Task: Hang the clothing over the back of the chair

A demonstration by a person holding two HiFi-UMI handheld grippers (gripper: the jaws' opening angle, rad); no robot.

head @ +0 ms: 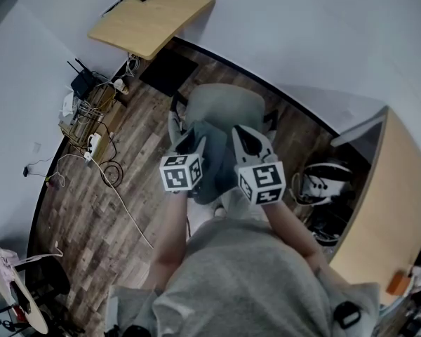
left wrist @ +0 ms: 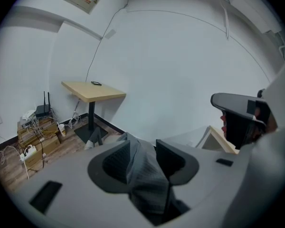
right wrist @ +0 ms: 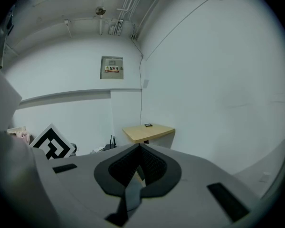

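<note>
The dark grey fabric clothing [left wrist: 145, 177] is clamped by the right gripper [right wrist: 138, 148], jaws together, and is straddled loosely by the left gripper [left wrist: 141, 146], jaws apart.

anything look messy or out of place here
Loose cables sprawl across the wood floor at the left, one trailing far out. The clothing is bunched up, not yet draped over the chair back.

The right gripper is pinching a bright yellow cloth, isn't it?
Not yellow. The cloth pinched in the right gripper is dark grey. The right gripper view shows it caught between the closed jaws.
</note>
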